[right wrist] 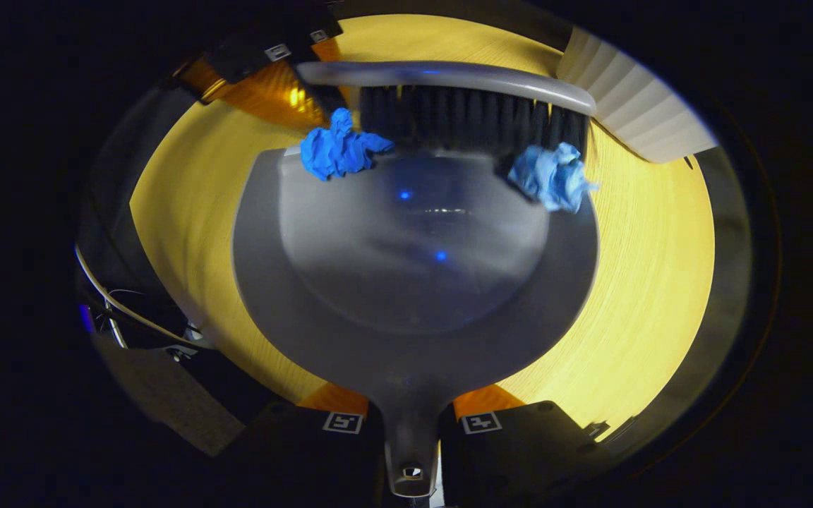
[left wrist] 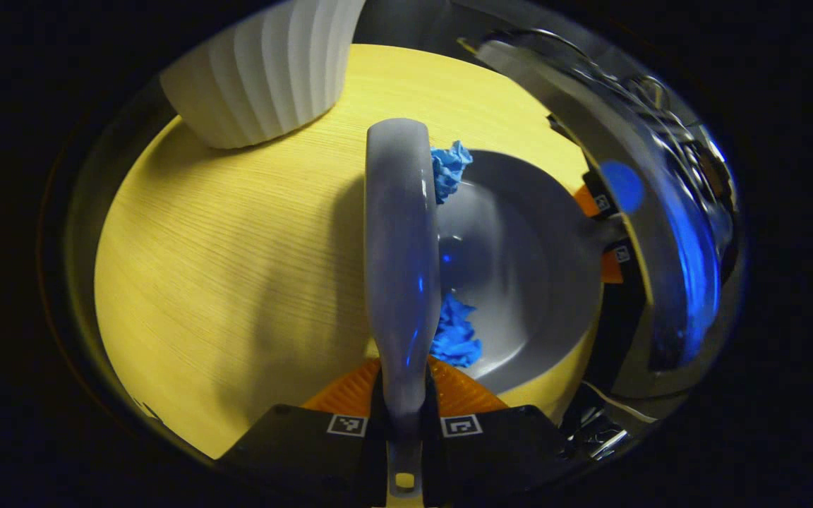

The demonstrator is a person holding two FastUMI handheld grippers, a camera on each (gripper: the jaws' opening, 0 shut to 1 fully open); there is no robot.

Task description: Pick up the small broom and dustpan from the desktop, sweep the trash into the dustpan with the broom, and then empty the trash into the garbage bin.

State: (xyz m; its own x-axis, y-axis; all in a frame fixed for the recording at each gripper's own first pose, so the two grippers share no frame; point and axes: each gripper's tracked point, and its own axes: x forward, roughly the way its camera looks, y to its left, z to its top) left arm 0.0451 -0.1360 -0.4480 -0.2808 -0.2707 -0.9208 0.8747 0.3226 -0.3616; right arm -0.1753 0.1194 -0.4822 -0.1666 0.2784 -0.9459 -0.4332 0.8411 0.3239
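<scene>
My left gripper [left wrist: 404, 430] is shut on the handle of the small grey broom [left wrist: 399, 247], which stretches forward over the yellow desktop [left wrist: 237, 268]. My right gripper [right wrist: 412, 423] is shut on the handle of the grey dustpan [right wrist: 413, 282], lying flat on the desk. The broom's dark bristles [right wrist: 470, 120] stand at the pan's open front lip. Two crumpled blue paper wads sit at that lip: one [right wrist: 339, 149] at the left corner, one [right wrist: 551, 176] at the right corner. In the left gripper view the wads [left wrist: 449, 169] [left wrist: 456, 335] lie beside the broom, on the pan's edge [left wrist: 519, 268].
A white ribbed garbage bin [left wrist: 265, 70] stands on the desk beyond the broom; it shows at the upper right [right wrist: 632, 99] in the right gripper view. The other gripper [right wrist: 272, 49] shows at the far end of the broom. Desk edges curve round on both sides.
</scene>
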